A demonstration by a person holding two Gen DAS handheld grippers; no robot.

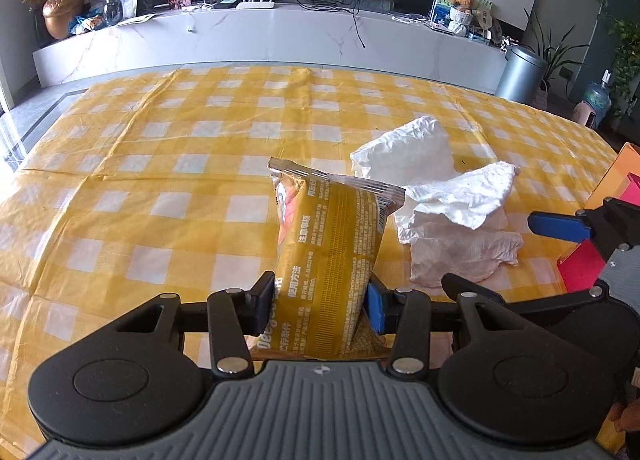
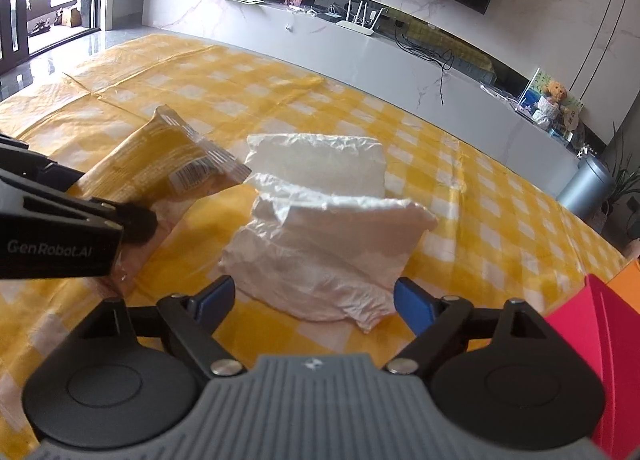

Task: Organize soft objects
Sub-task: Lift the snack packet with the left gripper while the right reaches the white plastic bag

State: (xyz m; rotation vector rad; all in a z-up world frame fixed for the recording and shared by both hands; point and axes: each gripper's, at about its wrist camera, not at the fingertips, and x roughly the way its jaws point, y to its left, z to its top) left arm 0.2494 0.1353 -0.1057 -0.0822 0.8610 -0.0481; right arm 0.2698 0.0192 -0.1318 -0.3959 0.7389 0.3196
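Observation:
A yellow snack packet (image 1: pixel 332 228) stands tilted up off the checked tablecloth, with my left gripper (image 1: pixel 320 302) shut on its lower part. From the right wrist view the same packet (image 2: pixel 160 164) juts up at the left, pinched by one of the left fingers (image 2: pixel 136 220). A crumpled white soft pack (image 2: pixel 328 236) lies on the cloth straight ahead of my right gripper (image 2: pixel 314 300). Its blue pads stand wide on either side of the pack's near edge and do not press it. The white pack (image 1: pixel 452 212) sits just right of the packet.
The yellow-and-white checked cloth (image 1: pixel 160 164) covers the whole table. A red and orange box (image 2: pixel 600 340) stands at the right edge, close to my right gripper. Beyond the table are a white TV bench and a grey bin (image 1: pixel 520 72).

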